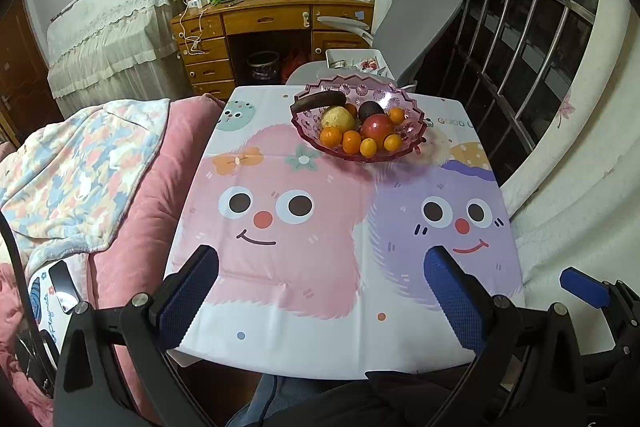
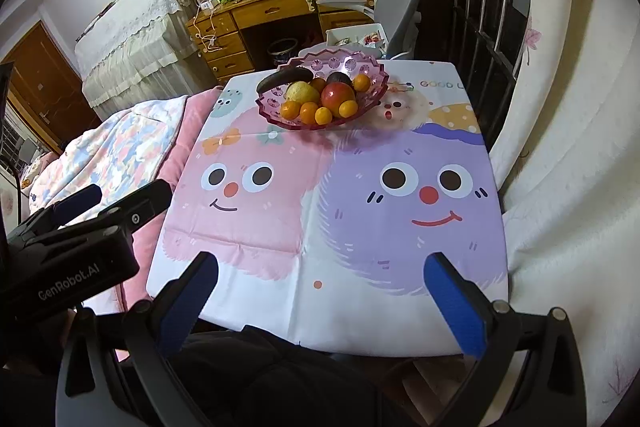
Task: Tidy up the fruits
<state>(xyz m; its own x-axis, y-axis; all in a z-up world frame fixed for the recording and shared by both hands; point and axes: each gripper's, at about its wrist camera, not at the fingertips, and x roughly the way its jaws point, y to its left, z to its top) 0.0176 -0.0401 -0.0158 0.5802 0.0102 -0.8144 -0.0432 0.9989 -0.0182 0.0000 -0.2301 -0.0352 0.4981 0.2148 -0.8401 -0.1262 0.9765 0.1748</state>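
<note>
Just round glossy fruits [image 1: 362, 129] in scalloped pink plastic bowl [image 1: 412, 107].

Black tongs [image 1: 320, 291] with blue pads [image 1: 456, 303], silver screws.

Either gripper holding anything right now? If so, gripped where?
Nothing held. The left gripper and right gripper are both open and empty near the table's close edge; all fruit sits in the pink bowl at the far end.

"GenRobot.AI" reads in pale letters on the black body of the left gripper [image 2: 76, 205]; "GOOD" is printed on the cartoon-patterned white tablecloth [image 2: 438, 85].
</note>
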